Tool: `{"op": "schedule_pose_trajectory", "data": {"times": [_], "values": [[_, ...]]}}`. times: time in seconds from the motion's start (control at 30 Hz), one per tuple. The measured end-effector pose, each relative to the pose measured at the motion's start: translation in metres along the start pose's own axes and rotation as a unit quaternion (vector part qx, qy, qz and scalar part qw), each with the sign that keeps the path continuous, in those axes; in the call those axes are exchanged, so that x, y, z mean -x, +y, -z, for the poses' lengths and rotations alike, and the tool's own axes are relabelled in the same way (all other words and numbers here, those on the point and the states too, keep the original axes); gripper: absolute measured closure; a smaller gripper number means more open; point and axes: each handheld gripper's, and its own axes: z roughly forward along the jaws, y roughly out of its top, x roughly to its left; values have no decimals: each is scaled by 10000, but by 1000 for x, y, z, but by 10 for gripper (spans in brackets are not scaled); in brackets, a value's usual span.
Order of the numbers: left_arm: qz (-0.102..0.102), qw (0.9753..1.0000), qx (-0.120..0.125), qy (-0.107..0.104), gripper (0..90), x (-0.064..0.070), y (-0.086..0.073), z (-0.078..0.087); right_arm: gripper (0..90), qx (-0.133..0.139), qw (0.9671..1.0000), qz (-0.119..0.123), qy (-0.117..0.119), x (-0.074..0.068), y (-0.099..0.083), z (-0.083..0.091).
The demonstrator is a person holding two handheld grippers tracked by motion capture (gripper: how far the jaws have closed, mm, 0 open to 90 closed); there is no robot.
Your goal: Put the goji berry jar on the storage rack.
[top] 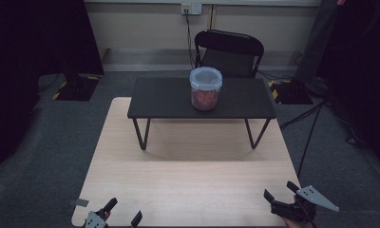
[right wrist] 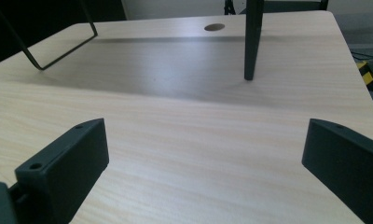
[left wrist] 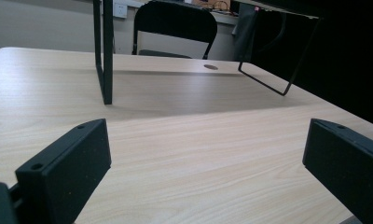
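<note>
A pale wooden table (top: 188,180) fills the scene, seen from above. On it stands a low black shelf (top: 169,99) on thin metal legs. A clear tub (top: 205,89) with a snap-on lid sits upright near the middle of the shelf, holding something reddish; the contents are too small to identify, perhaps dried food. No label or writing can be read on it.

At the near edge, the left gripper (top: 122,212) and right gripper (top: 279,190) rest low, well apart from each other and far from the tub. Both have their jaws spread wide and hold nothing.

This looks like the very start: nothing is grasped yet. The next move likely calls for reaching forward and up over the shelf edge to the tub. A black chair (top: 229,50) stands behind the table.
</note>
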Motion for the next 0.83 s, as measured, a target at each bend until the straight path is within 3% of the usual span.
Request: {"op": "schedule_pose_trajectory", "data": {"times": [0.23, 0.83], "values": [[-10, 10000, 2, 1, 0, 0, 0, 0, 0, -129, 9998, 80, -85, 0, -15, 3], [-48, 10000, 9, -24, 0, 2, 0, 0, 0, -97, 9997, 206, -12, -2, -17, 1]]}}
